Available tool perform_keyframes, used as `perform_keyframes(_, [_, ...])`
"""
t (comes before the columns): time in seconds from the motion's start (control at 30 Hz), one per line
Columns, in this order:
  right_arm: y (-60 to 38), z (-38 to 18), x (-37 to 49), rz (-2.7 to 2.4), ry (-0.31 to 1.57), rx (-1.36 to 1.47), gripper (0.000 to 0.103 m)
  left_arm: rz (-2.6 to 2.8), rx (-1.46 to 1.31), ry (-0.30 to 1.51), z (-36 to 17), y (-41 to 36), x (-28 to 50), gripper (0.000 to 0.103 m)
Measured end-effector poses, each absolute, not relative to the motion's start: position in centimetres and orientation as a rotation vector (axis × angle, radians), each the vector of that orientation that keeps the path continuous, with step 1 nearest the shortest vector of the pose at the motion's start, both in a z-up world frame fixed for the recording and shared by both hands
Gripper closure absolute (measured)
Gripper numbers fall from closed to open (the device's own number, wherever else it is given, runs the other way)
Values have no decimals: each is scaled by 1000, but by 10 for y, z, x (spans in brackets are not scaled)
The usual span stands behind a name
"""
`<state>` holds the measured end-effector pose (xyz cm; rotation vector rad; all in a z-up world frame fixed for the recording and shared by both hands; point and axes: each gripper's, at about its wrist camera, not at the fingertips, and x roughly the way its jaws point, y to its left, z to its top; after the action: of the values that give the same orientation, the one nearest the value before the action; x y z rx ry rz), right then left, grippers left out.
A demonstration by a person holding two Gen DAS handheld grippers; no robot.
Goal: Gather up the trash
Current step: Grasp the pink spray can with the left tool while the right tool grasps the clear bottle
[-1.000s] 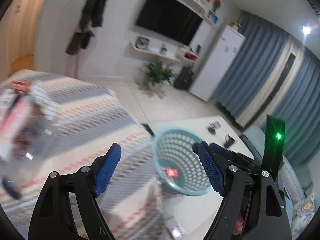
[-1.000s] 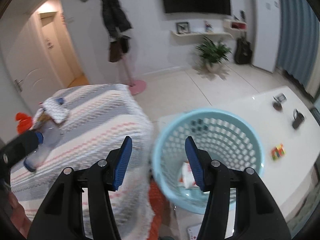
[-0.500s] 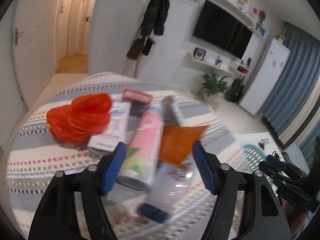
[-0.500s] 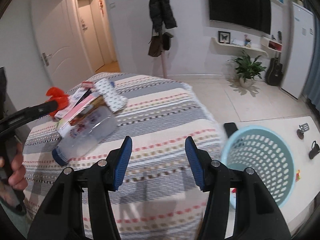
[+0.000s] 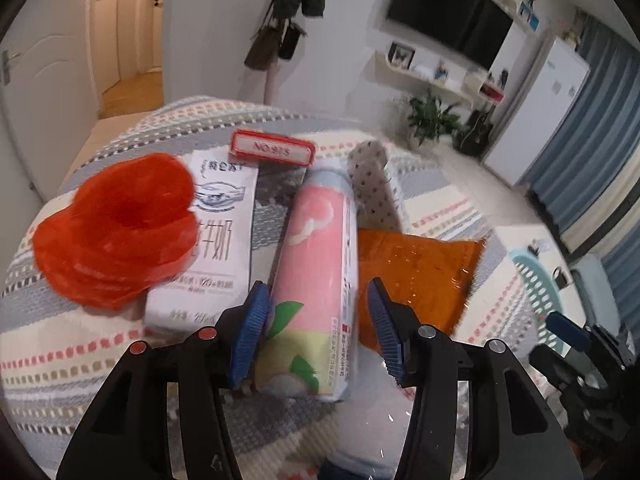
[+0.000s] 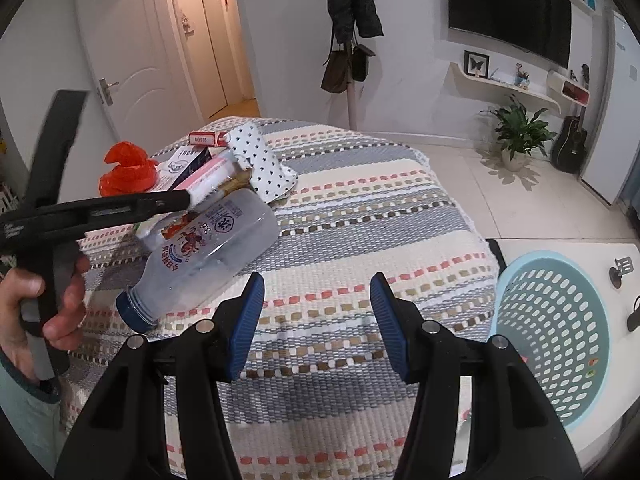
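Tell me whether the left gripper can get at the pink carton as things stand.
Probably yes: the left gripper is open, and the pink carton already lies between its fingers, with nothing across it.

The left gripper point(image 5: 316, 328) has swung away from the basket point(image 5: 536, 292), now at three o'clock, and closed in on the pink carton point(image 5: 316, 280). The right gripper point(image 6: 316, 316) turned toward the striped cloth point(image 6: 360, 216), basket at four o'clock.

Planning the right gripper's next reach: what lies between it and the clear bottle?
In the right wrist view, only bare striped blanket lies between the open right gripper and the clear bottle.
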<state>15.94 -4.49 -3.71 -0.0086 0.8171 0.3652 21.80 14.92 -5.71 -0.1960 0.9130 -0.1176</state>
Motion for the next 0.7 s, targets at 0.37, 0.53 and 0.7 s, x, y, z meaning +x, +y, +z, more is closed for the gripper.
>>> perform_keyframes(0.37, [-31, -36, 163, 412, 839, 13, 51, -66, -96, 940, -61, 138, 230, 55])
perform_keyframes(0.53, [-17, -38, 169, 471, 884, 56, 51, -85, -217, 879, -51, 149, 196, 56])
perform_keyframes(0.7, [7, -50, 181, 503, 966, 130, 43, -91, -274, 807, -40, 165, 141, 57])
